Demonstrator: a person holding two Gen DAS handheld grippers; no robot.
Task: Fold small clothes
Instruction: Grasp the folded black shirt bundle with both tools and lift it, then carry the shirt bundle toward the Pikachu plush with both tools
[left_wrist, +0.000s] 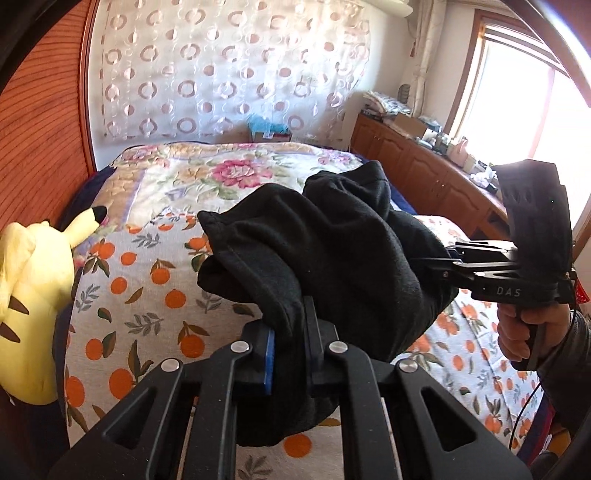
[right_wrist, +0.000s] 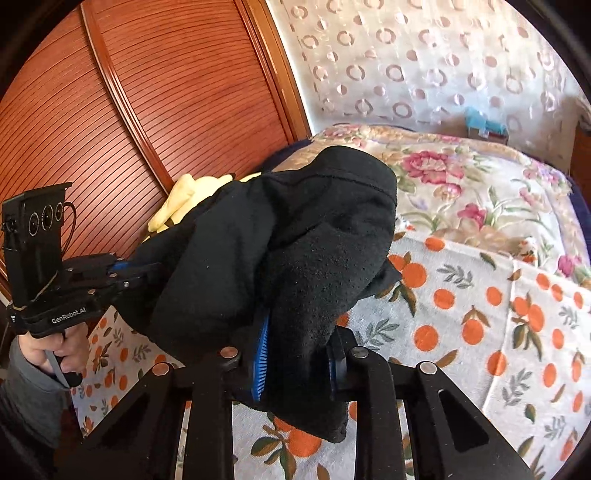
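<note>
Now the left claw (left_wrist: 290, 354) is clamped on one end of a black garment (left_wrist: 325, 240), its blue pads pinching the fleece; the right claw (right_wrist: 295, 354) is likewise closed on the other end, cloth bunched thick between its pads; the garment hangs slung between the two above the bed (left_wrist: 155, 295), crumpled and doubled over, not lying flat; in each view it fills the middle and hides much of the bedding behind it, and the fabric drapes over the claw tips so that little of the pads shows. Below lies a sheet (right_wrist: 480, 332) printed with oranges and leaves; farther back a floral blanket (left_wrist: 207, 177) covers the rest of the bed. A yellow plush (left_wrist: 33, 295) sits at the bed's left edge, beside a reddish slatted wooden panel (right_wrist: 184, 92); in the right view the garment partly covers the plush. A sheer curtain (left_wrist: 221, 66) with ring patterns hangs behind the bed; a wooden cabinet (left_wrist: 413, 158) cluttered with small items runs under a bright window (left_wrist: 517, 92). A hand (left_wrist: 524, 328) grips the right handle.
</note>
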